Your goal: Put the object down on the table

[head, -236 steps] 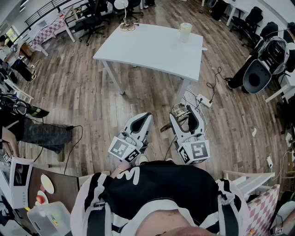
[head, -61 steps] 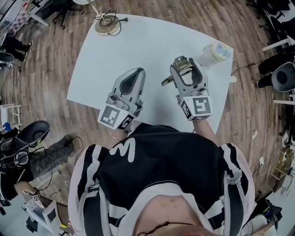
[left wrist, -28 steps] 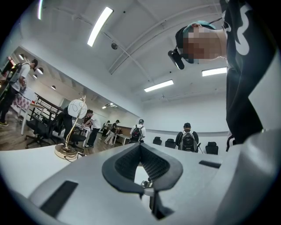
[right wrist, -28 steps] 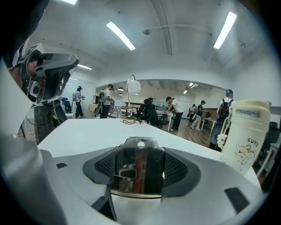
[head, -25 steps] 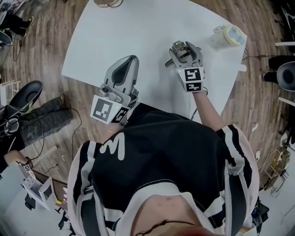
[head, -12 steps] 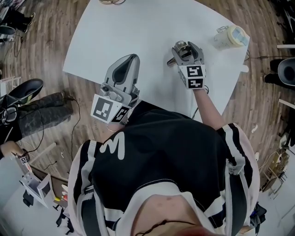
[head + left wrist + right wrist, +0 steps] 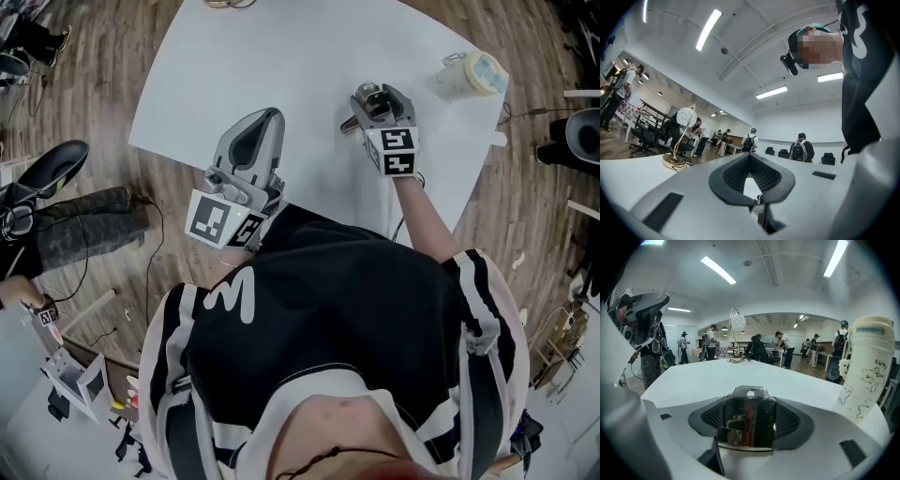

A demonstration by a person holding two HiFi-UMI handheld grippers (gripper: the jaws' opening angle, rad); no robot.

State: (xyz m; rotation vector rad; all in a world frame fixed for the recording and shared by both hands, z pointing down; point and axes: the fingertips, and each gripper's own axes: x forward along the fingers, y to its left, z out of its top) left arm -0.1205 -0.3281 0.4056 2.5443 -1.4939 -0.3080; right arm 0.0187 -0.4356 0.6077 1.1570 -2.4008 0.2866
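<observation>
Wood floor (image 7: 84, 112), white table (image 7: 281, 56), ceiling strip lights (image 7: 708, 30), office chairs (image 7: 644, 138) in bkgd.

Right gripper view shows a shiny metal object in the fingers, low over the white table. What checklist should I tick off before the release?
1. Grip: the metal object is clamped between the fingers of the right gripper: ok.
2. Position: that gripper is over the table, inside its edges: ok.
3. Contact: metal object resting on the tabletop: cannot tell; no view shows its underside.
4. Landing spot bare: ok; the cup stands apart on the right.
5. Other side: the left gripper is shut, empty and off to the left: ok.
</observation>
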